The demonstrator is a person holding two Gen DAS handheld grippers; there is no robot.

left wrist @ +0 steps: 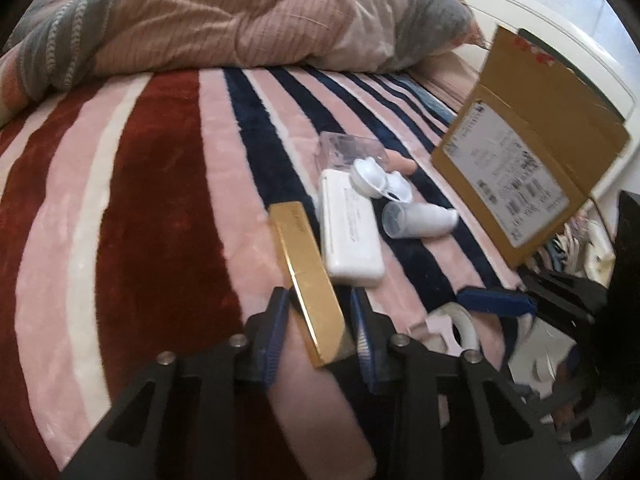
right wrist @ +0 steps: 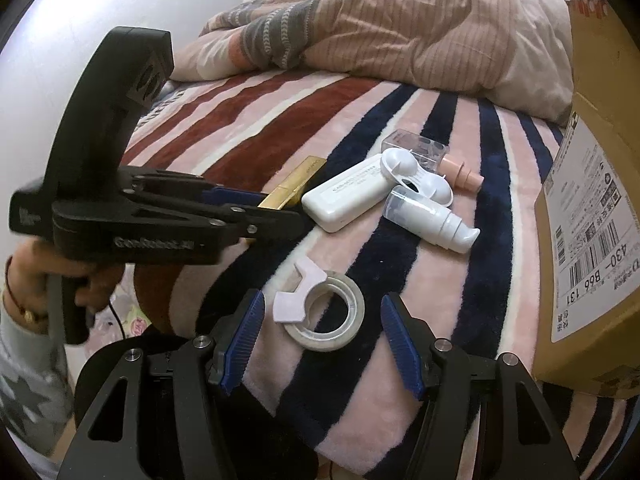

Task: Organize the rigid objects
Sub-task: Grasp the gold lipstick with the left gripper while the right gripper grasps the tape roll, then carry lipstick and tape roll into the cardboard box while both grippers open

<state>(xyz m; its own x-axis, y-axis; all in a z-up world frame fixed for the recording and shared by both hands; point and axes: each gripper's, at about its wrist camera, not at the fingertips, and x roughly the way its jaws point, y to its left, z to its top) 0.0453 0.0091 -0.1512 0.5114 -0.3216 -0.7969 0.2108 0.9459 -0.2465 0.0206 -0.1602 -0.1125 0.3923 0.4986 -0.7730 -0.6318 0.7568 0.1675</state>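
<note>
Left tool (left wrist: 318, 320): I have its jaws narrowed around the near end of the gold box (left wrist: 308, 284), which lies on the bed (left wrist: 152, 184) just left of the white case (left wrist: 351, 227); whether the pads press on it, I cannot tell. Right tool (right wrist: 322, 340): half open, empty, straddling the tape roll (right wrist: 326, 316) at the bed's near edge. Step in hand: grasping the box. Next, I judge: firm grip, lift, carry to the cardboard box (right wrist: 592, 216) at the right edge.

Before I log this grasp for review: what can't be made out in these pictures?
- Gold box, left wrist view: pad contact unclear; near end blurred.
- Gold box, right wrist view: mostly hidden behind the left tool.
- Cardboard box, both views: cut off by the edge, inside unseen.
- White case: print too small.
</note>
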